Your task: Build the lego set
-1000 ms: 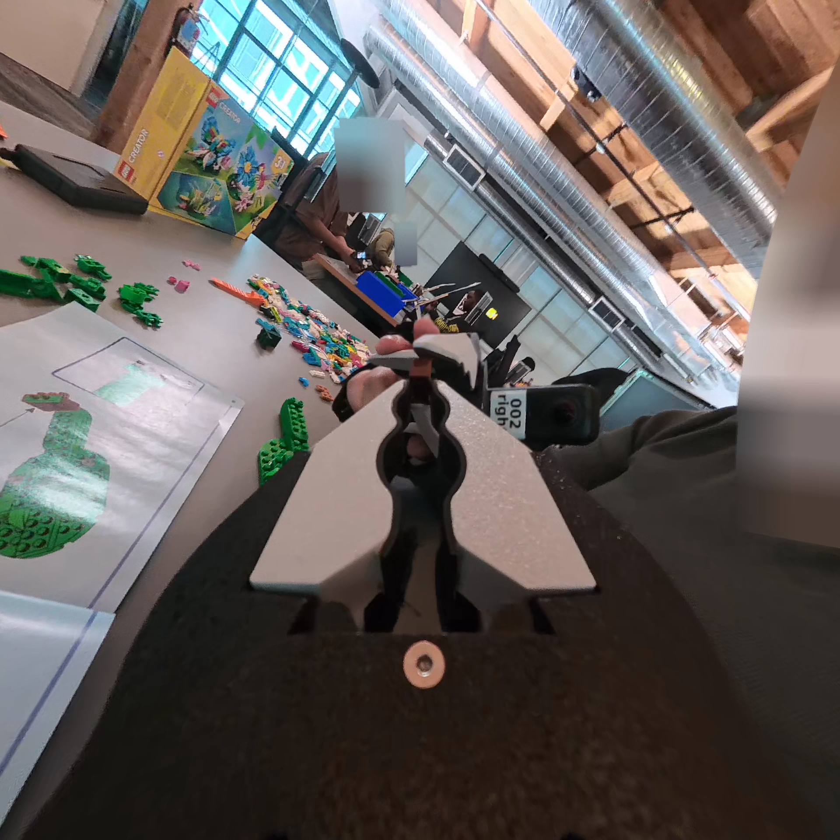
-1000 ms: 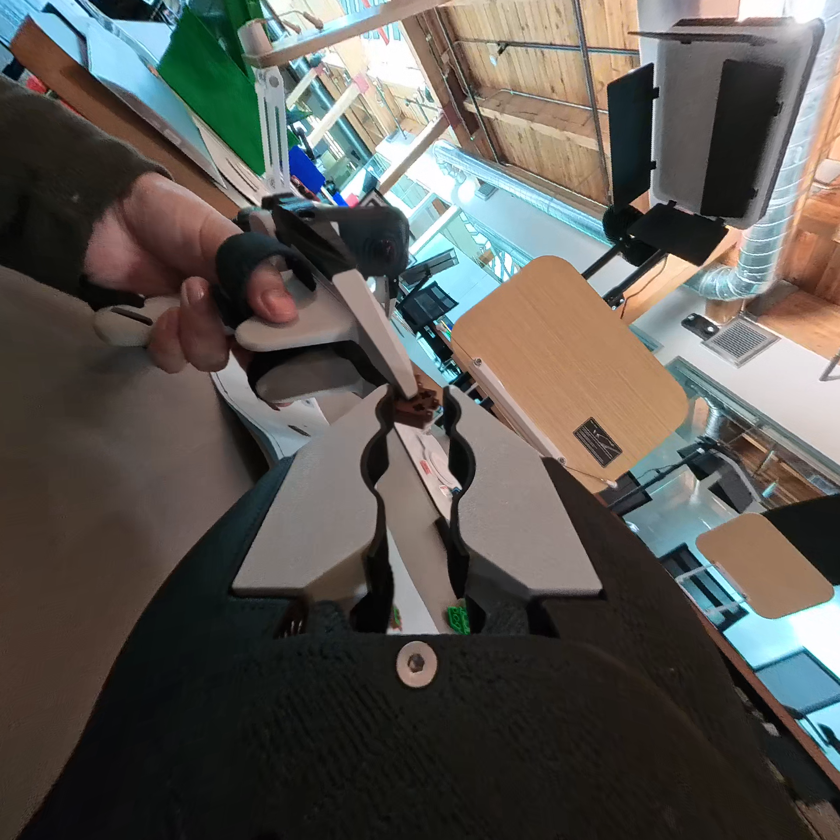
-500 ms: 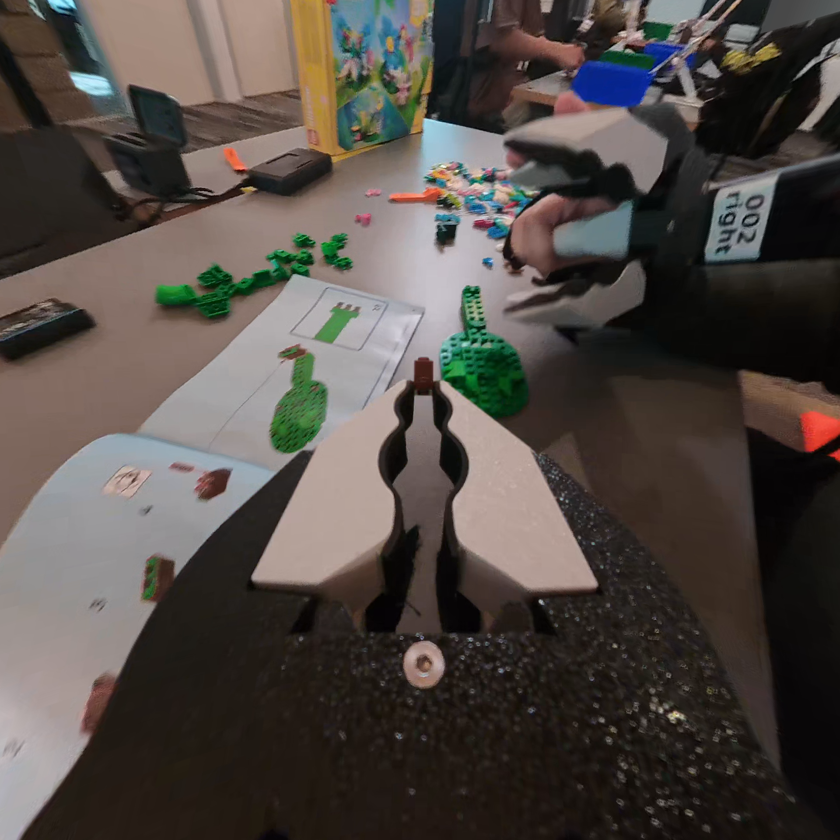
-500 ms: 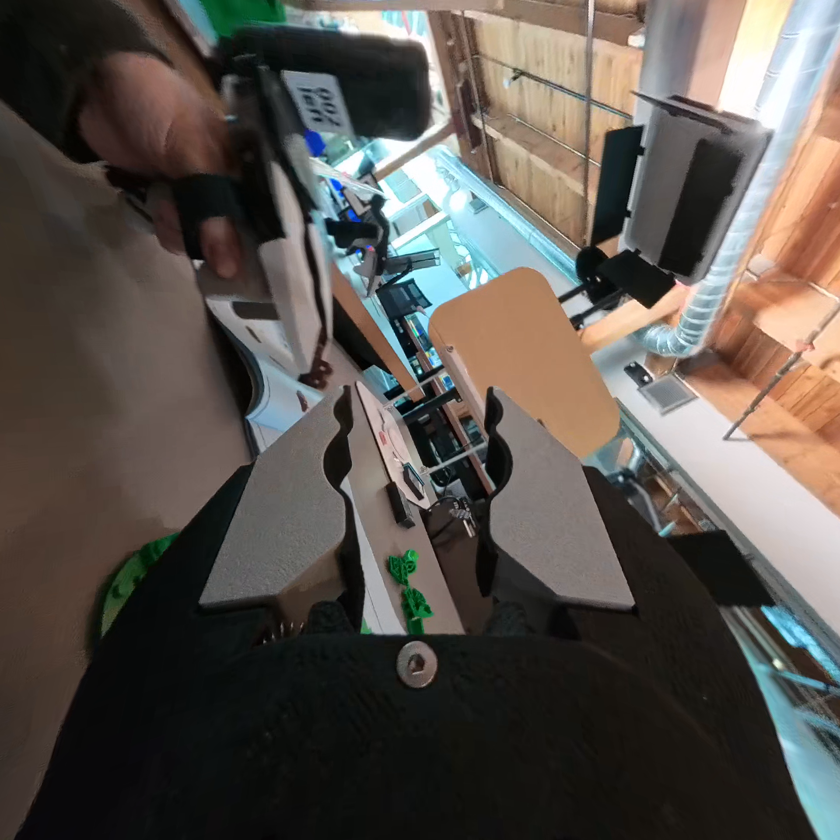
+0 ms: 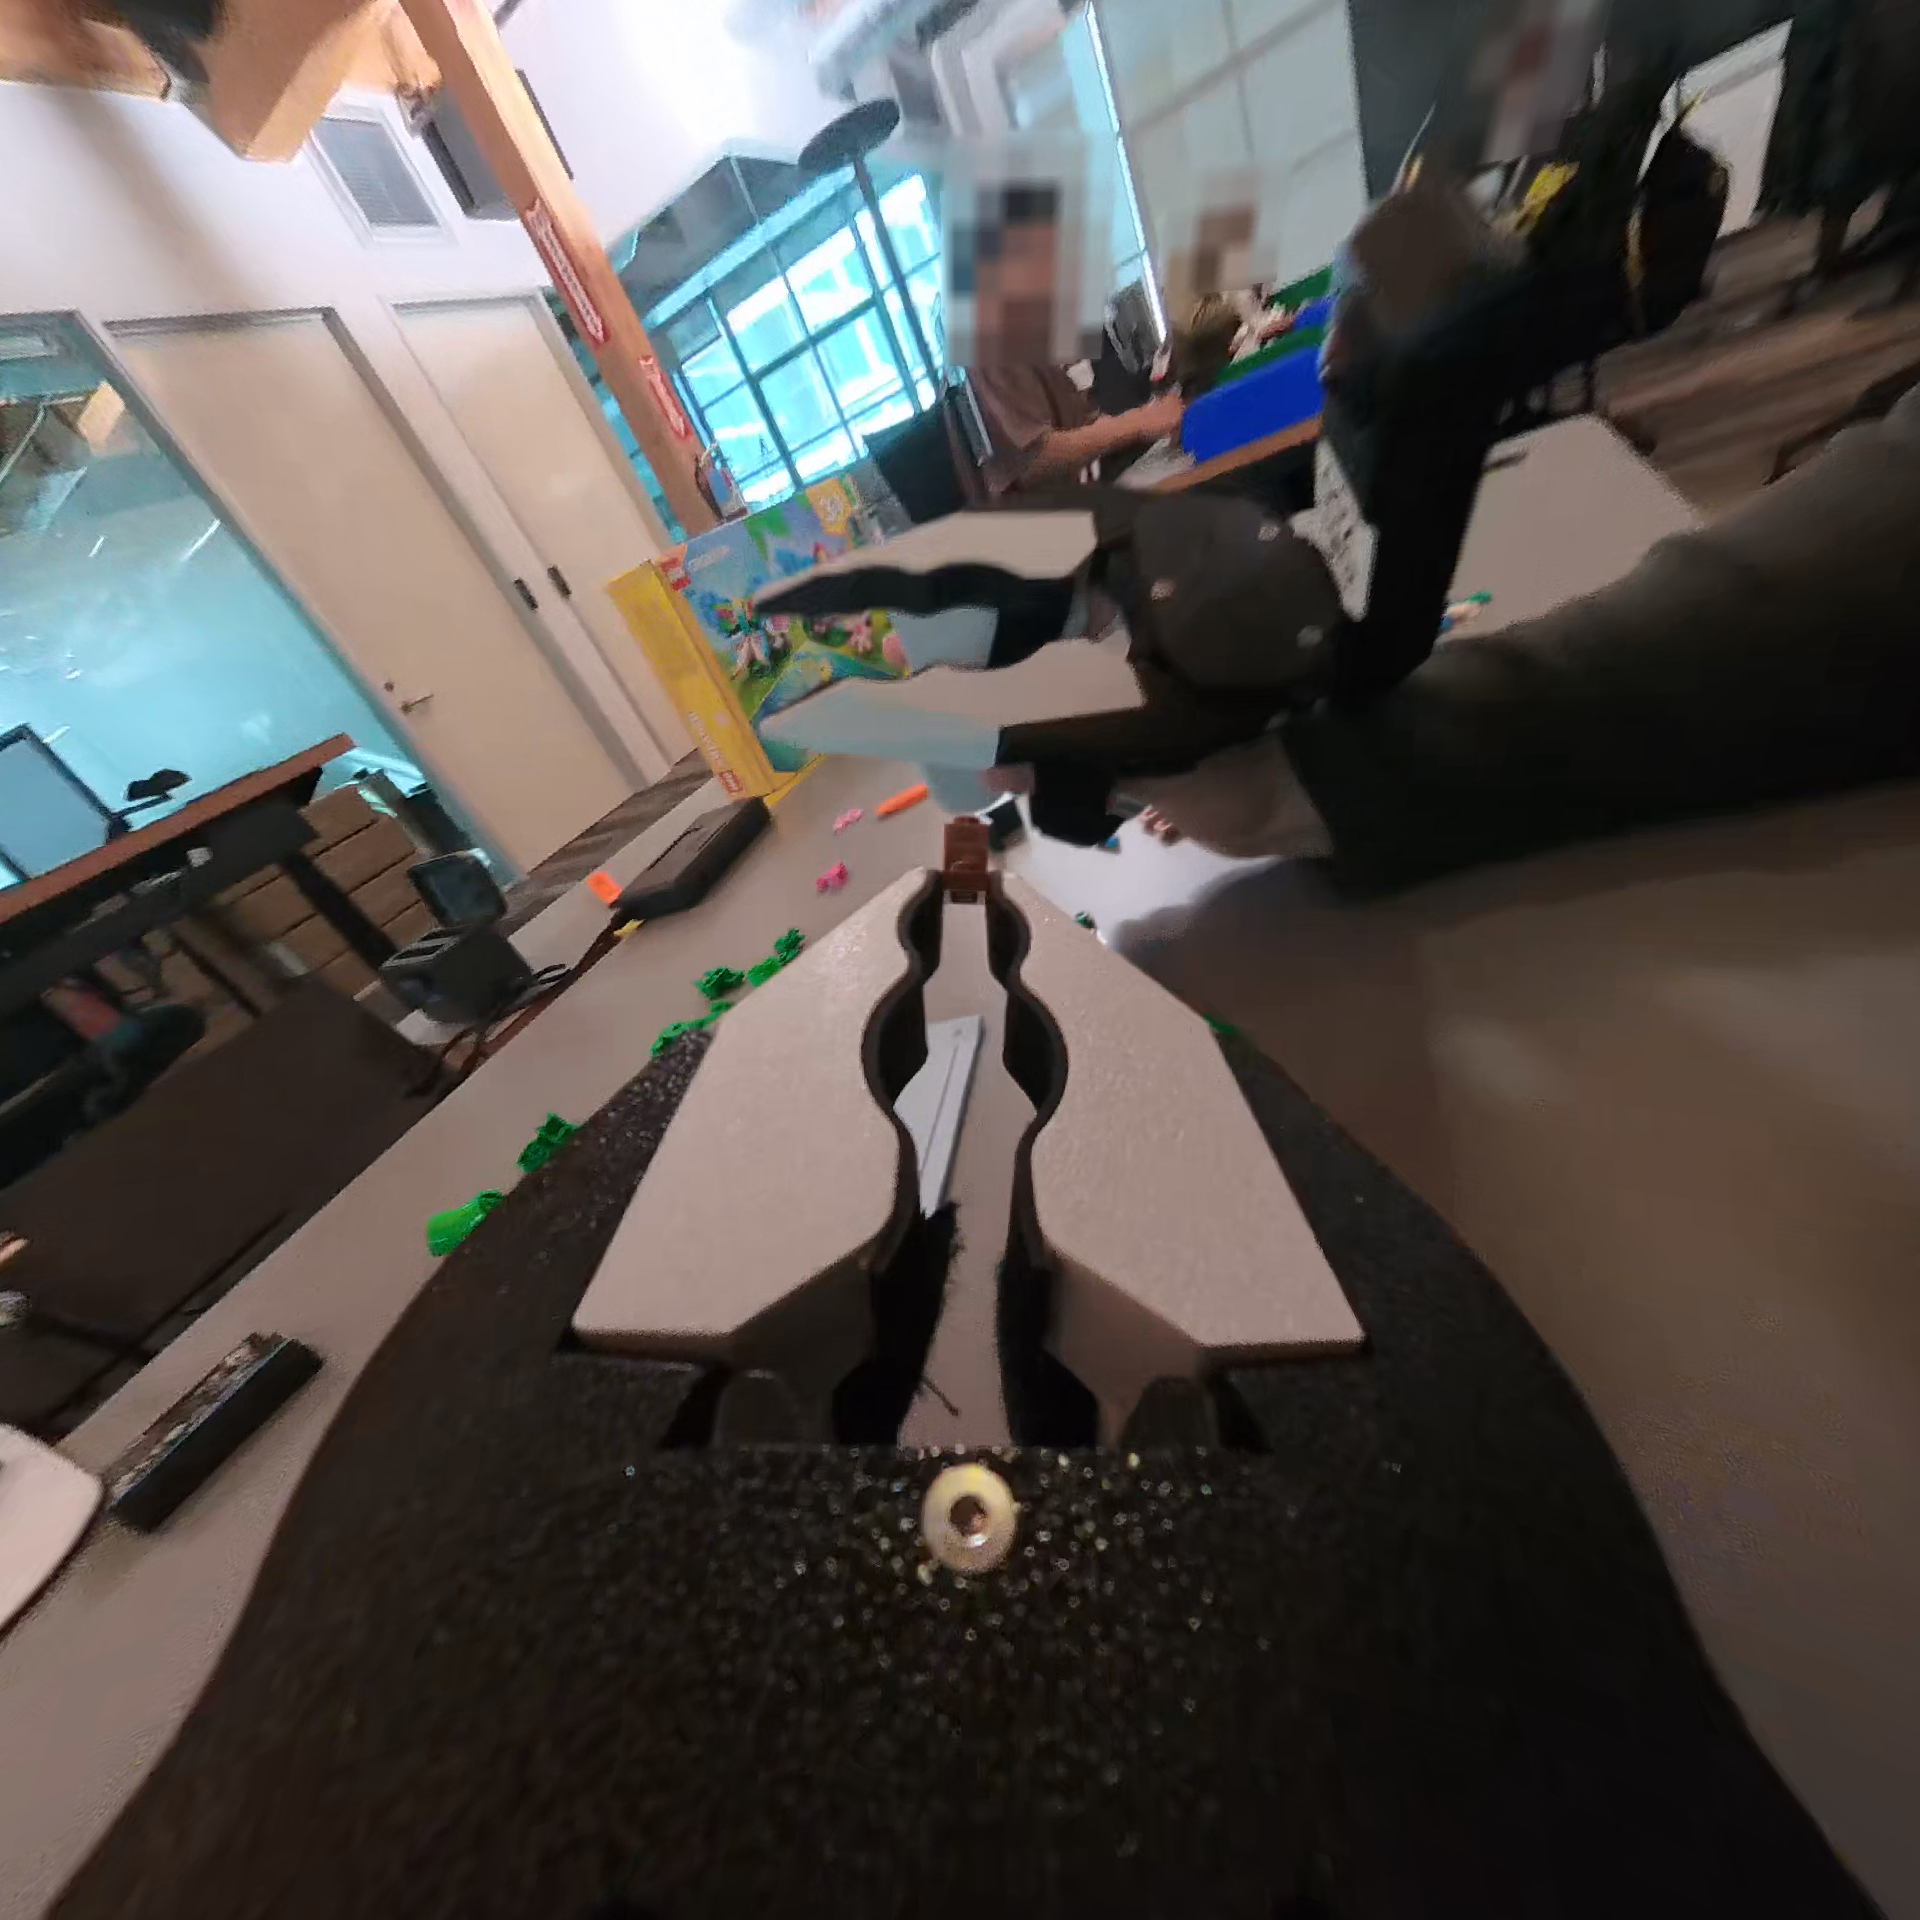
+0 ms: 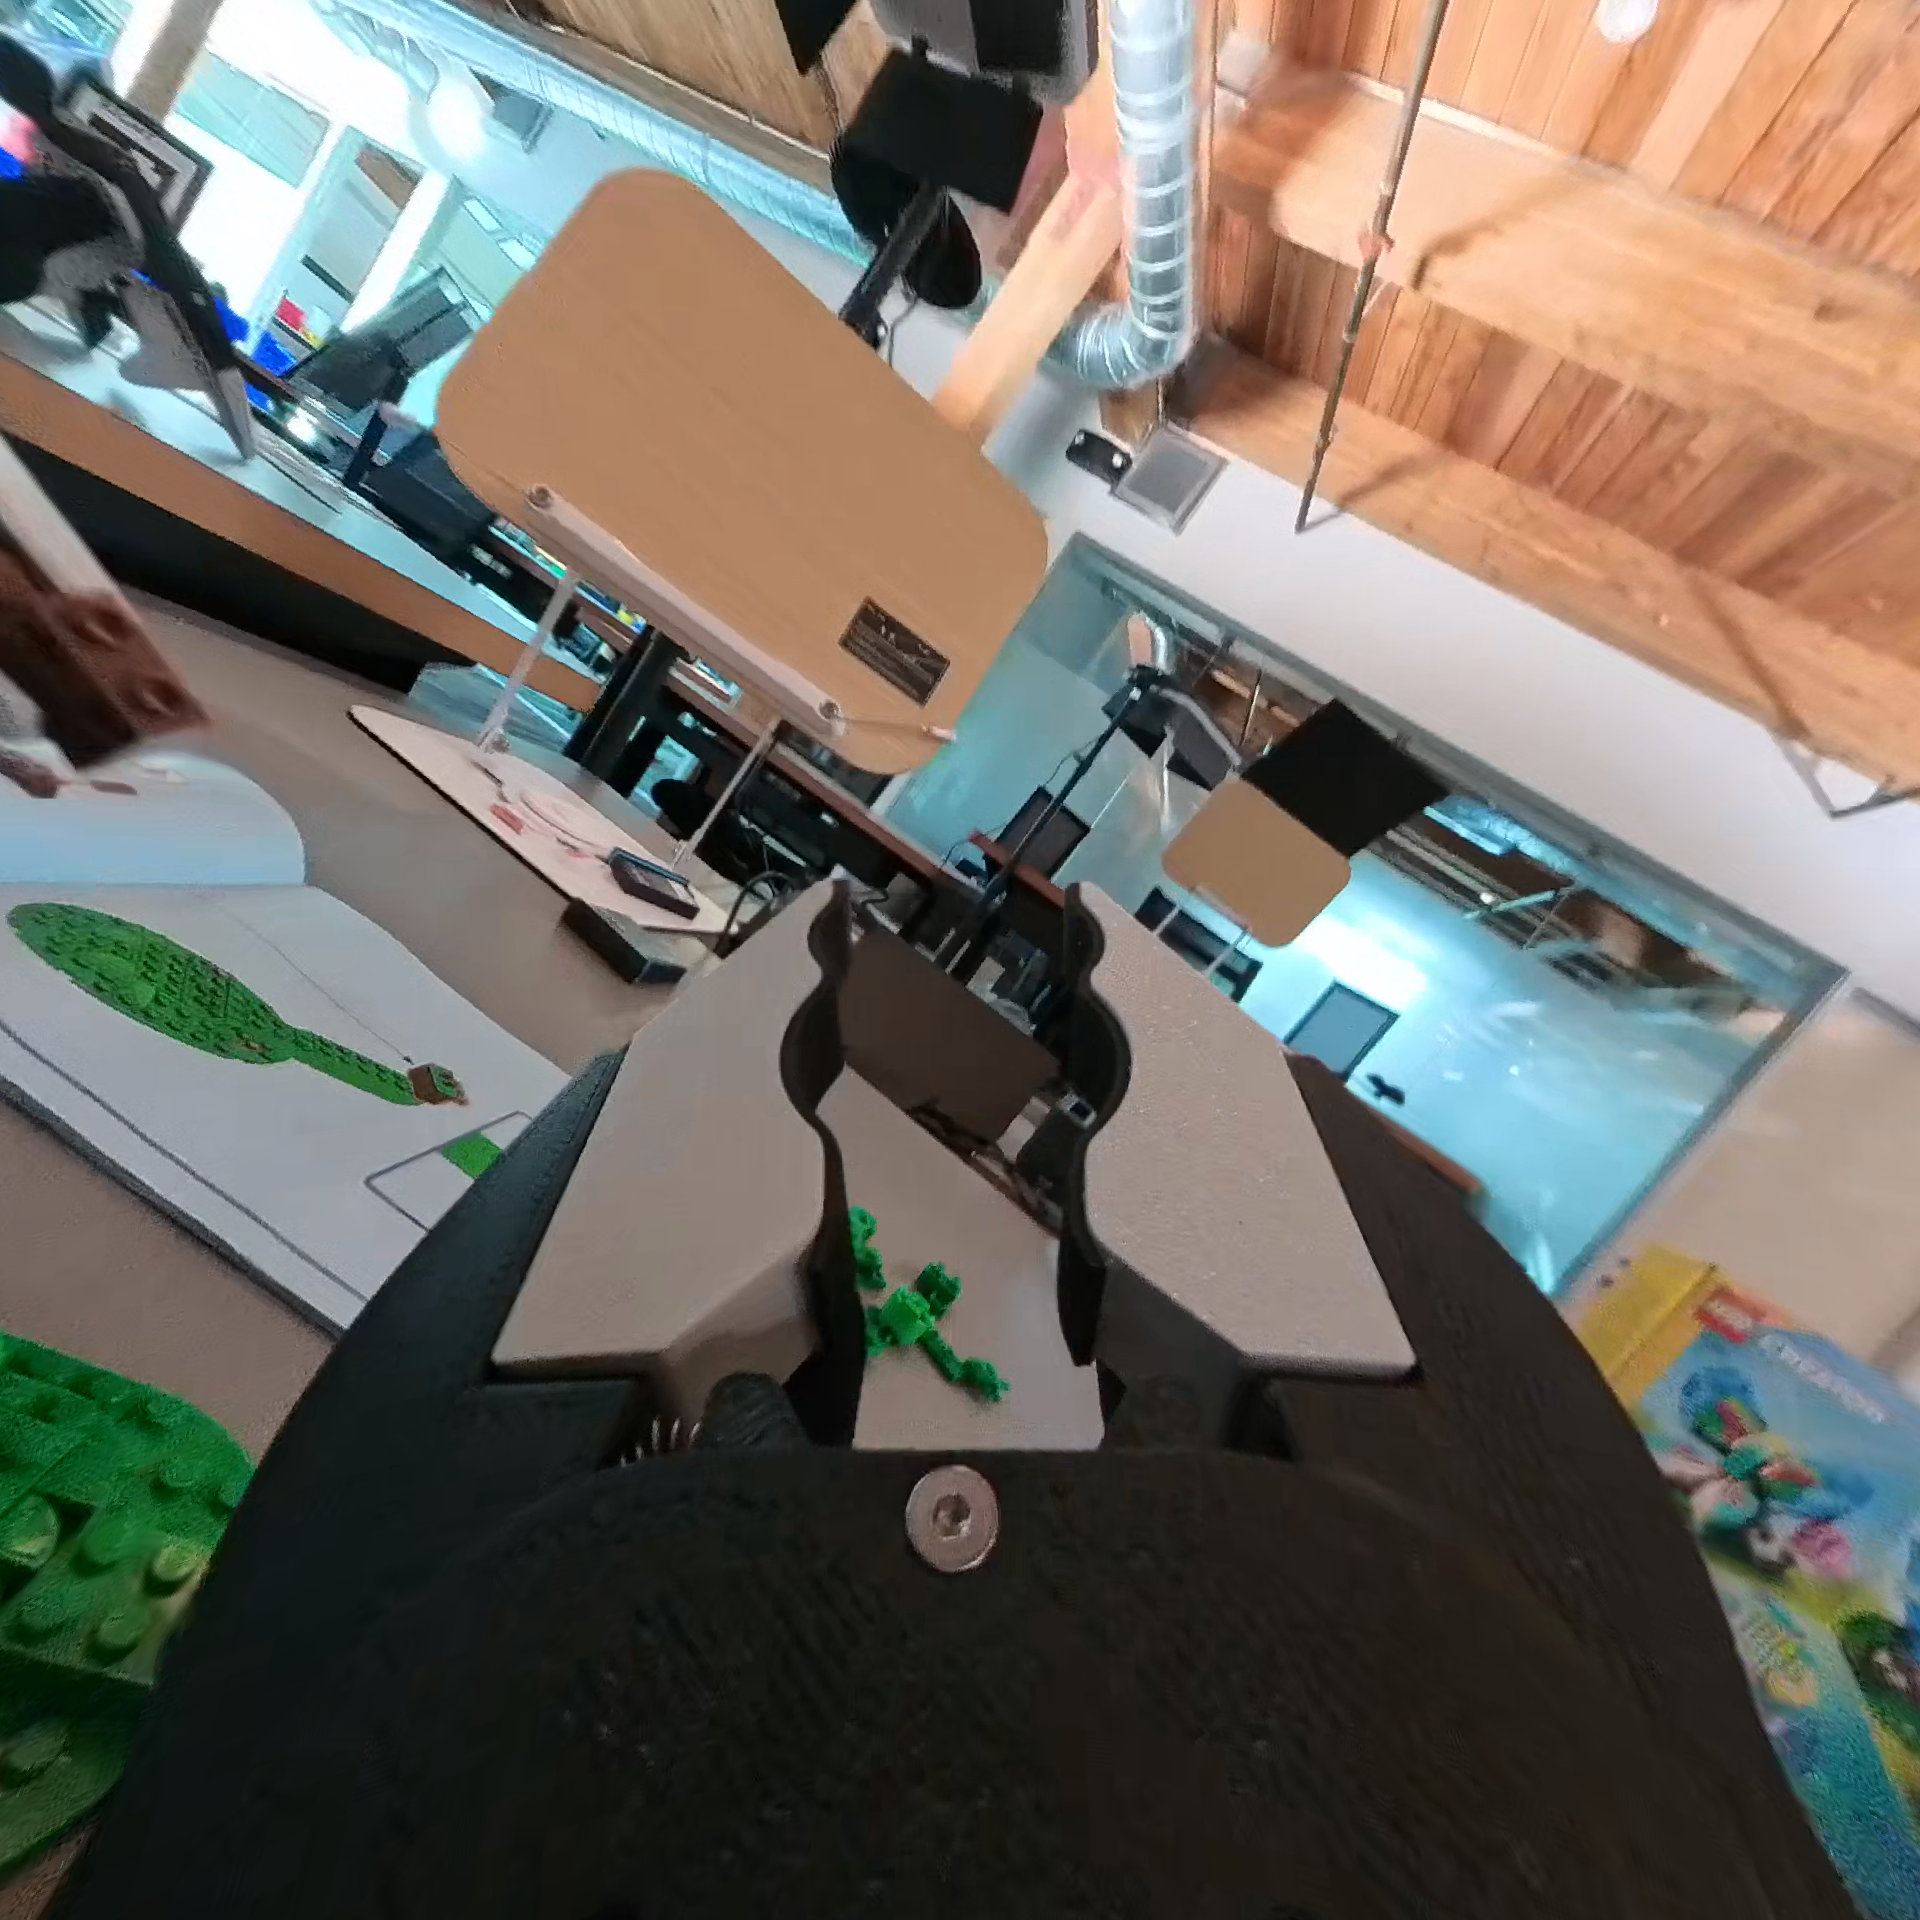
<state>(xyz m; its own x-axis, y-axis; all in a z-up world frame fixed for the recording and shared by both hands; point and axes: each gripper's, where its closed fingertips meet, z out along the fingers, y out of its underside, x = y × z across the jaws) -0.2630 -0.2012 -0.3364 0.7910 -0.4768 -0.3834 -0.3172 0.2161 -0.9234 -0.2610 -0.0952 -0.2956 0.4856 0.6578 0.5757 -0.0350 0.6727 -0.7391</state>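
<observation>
**Brown brick in the left tool, green plate base low at the right tool's side**

The left tool [image 5: 964, 883] is pinched closed on a small brown brick [image 5: 964, 854], which stands upright at its tips, at 12 o'clock in the left wrist view. The right tool [image 6: 951, 914] is spread apart and carries nothing; in the left wrist view it hangs above the counter [image 5: 1558, 1039] at about 1 o'clock from the brick, well apart from it.

The likely target is the green leaf-shaped plate assembly [image 6: 73, 1538], seen only at 8 o'clock in the right wrist view, just beside the right tool's body. So the right tool is nearer to it, and the brick must travel toward that side. Only its rounded end shows, studs up; which way its long axis runs cannot be told here.

The open instruction booklet [image 6: 208, 997] at 9 o'clock pictures a brown piece at the narrow stem end, which probably marks the seat. Loose green pieces [image 6: 914, 1320] lie on the counter between the right tool's fingers.
</observation>
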